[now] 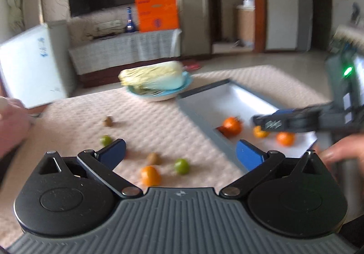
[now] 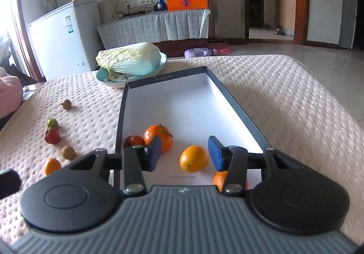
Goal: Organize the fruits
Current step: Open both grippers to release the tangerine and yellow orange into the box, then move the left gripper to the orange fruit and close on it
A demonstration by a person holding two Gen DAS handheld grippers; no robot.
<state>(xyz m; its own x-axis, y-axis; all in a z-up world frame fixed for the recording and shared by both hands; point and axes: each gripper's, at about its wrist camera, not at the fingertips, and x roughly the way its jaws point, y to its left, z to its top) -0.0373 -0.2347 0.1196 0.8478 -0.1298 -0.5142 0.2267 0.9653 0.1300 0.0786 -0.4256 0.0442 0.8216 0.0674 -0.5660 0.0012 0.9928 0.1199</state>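
A: Four fruits lie in the box now, all at its near end: a big orange, a red fruit tucked into the near left corner, a small orange, and one more orange half hidden under our right gripper.

B: And the right gripper?

A: Spread, nothing between the fingers. It hovers over the near end of the box, the small orange lying loose between and below the pads. We cannot tell whether a pad touches it.

B: The left gripper?

A: Spread wide as well, empty, above the bed left of the box's left wall. That view is blurred. Under it we count an orange, a lime and a kiwi close together, with a second lime and a second kiwi further off.

B: How do we take the next one well?

A: We judge the near orange the easy pick: come straight down, pads either side, squeeze gently. The quilt is soft, so round fruit may roll if nudged.

B: Room?

A: The far half of the box is bare; set fruit there. The walls are low. The two grippers meet at the near left corner, so we should take turns. The cabbage bowl touches or nearly touches the far left corner.
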